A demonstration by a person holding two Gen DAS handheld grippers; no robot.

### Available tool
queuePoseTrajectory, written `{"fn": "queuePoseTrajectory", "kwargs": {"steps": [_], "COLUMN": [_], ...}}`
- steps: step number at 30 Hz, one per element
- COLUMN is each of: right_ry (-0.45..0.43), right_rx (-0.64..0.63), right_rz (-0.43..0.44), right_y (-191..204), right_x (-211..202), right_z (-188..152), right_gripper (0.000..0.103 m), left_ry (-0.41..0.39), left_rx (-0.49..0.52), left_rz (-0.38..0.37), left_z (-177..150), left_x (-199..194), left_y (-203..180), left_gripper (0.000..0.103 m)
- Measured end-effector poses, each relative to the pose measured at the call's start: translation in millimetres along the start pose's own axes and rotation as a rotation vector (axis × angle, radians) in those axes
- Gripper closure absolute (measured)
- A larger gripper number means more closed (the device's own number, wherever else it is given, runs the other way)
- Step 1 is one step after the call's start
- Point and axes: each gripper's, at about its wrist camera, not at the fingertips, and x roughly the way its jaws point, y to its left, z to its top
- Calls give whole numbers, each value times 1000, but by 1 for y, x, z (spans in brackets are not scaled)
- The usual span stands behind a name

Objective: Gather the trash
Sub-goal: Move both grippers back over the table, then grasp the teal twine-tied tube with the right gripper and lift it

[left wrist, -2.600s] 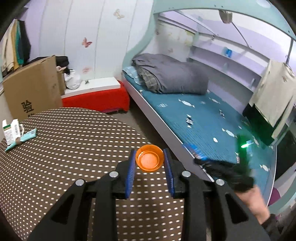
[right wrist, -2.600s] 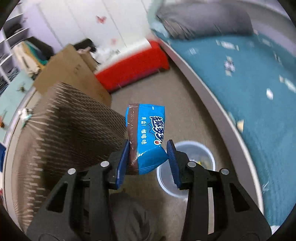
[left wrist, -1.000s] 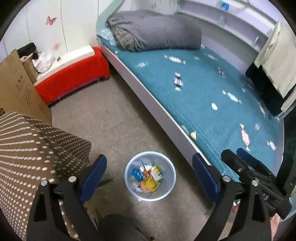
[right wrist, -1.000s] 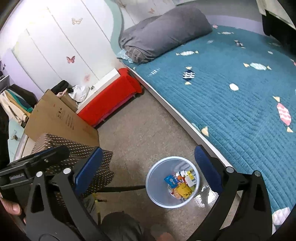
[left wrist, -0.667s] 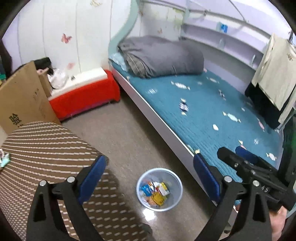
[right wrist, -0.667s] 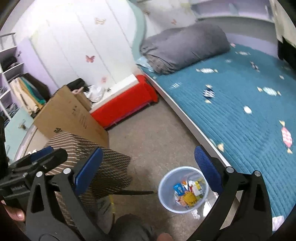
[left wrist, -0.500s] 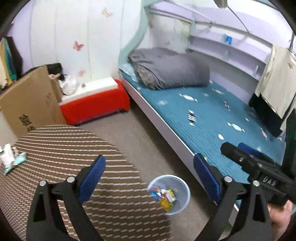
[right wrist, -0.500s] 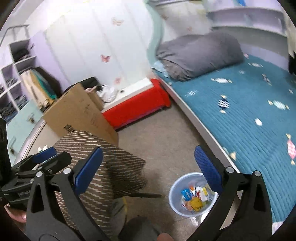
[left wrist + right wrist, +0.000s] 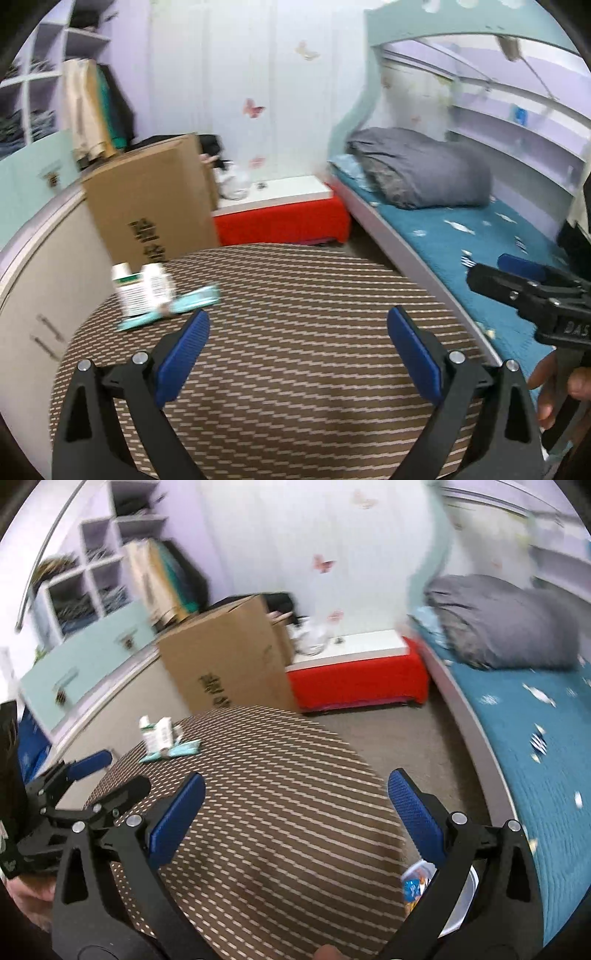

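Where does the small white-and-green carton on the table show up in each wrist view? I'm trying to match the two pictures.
Left wrist: white-and-green carton left of centre, at the table's far left edge, above the left finger.
Right wrist: carton upper left, smaller and farther away.
Shared landmark: the cardboard box just behind it.

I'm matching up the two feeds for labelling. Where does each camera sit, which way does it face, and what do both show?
Left wrist: on the left gripper, facing over the round table towards the bed; the right gripper and hand show.
Right wrist: on the right gripper, facing the same table, trash bin at lower right; the left gripper shows.
Shared: table, small cartons, cardboard box.
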Motion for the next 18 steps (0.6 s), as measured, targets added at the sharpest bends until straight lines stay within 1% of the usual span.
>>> {"fn": "queuePoseTrajectory", "kwargs": {"steps": [1,4,7,9,10,13,14,16,18], "right_ry": [10,56,109,144,159,203,218,240,268], "right_rx": [-23,-125,-244,-327,-366,-493,-538,-603,-646], "right_rz": [14,59,84,83,89,126,137,153,193], "right_y": [10,47,84,106,117,150,160,177,191], "right_x": [7,38,75,102,113,155,168,187,205], "right_z": [2,12,17,16,15,11,8,4,2], "right_gripper": [6,6,6,6,6,6,6,6,6], "left_ry": [1,-7,-5,3,10,33,40,45,36], "left_rx": [-25,-79,-125,-168,-185,-252,-284,-334,-392], "left_rz": [22,64,137,191,207,274,291,310,314], "left_z": [-2,-6,-11,-17,-20,-32,-37,-44,-51], "left_x": [0,0,5,11,13,25,29,33,36], "left_y": [18,54,93,122,132,169,183,198,211], "left_gripper": [8,8,8,8,8,8,8,8,8]}}
